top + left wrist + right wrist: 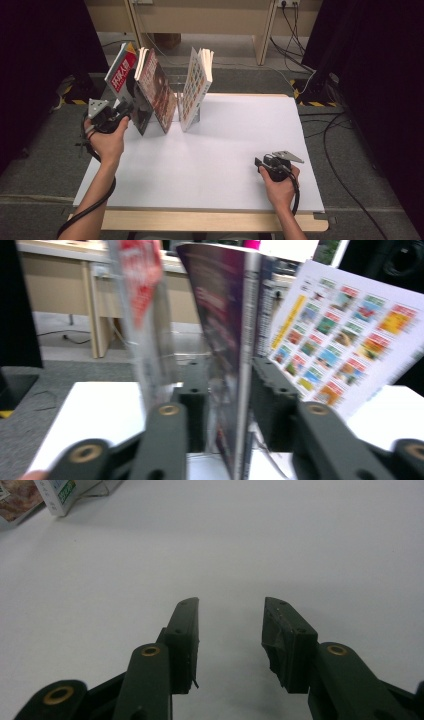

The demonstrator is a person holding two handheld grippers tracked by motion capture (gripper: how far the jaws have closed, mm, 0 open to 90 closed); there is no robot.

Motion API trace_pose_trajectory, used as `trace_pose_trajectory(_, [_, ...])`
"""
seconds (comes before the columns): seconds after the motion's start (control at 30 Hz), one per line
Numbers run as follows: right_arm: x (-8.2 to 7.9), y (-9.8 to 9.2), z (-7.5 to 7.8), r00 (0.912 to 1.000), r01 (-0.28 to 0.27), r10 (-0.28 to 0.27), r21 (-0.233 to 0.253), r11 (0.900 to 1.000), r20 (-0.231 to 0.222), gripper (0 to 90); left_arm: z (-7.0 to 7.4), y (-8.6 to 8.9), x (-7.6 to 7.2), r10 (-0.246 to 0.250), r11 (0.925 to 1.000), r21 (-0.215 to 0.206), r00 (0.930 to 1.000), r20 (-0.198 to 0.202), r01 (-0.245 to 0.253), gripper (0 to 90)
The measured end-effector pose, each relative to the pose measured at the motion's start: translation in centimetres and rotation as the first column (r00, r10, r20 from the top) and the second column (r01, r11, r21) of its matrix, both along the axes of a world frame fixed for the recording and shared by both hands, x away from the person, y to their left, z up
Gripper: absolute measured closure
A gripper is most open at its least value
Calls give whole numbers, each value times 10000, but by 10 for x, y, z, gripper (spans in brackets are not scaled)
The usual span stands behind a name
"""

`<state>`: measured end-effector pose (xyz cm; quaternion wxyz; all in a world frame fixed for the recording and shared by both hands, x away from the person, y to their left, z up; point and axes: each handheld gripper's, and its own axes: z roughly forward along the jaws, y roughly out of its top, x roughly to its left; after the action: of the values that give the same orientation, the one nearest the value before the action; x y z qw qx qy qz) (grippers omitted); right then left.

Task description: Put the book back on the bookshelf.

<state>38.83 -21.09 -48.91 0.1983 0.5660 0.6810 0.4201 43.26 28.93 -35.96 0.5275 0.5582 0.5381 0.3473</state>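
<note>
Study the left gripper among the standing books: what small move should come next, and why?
Probably close the left gripper on the dark-covered book: its edge already stands between the open jaws, apparently ungripped. The right gripper rests open over the bare table.

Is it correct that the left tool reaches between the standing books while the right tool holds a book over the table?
Not quite. The right tool holds nothing: in the right gripper view it is open over the bare table. The left tool is at the books.
</note>
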Motion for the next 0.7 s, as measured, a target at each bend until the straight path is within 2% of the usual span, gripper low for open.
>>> trace_pose_trajectory(0.03, [0,0,0,10000,18,-18,10,10000,-8,589,-2,-7,1,-373,9992,163,9993,-17,373,731])
trace_pose_trajectory(0.1, [1,-1,-1,10000,-17,17,5,10000,2,589,-5,-13,5,-541,9980,329,9985,15,540,771])
trace_pose_trajectory(0.23, [0,1,0,10000,-1,1,32,10000,-25,589,-10,-20,16,-580,9979,308,9982,155,575,846])
trace_pose_trajectory(0.37, [0,-1,0,10000,22,-22,41,10000,28,589,-14,-27,26,-714,9969,339,9974,63,711,875])
trace_pose_trajectory(0.47, [0,-2,0,10000,33,-33,54,10000,-5,589,-18,-32,32,-755,9967,294,9971,-40,756,881])
trace_pose_trajectory(0.7, [0,-2,0,10000,20,-20,33,10000,25,589,-23,-33,41,-435,9984,352,9988,-206,442,881])
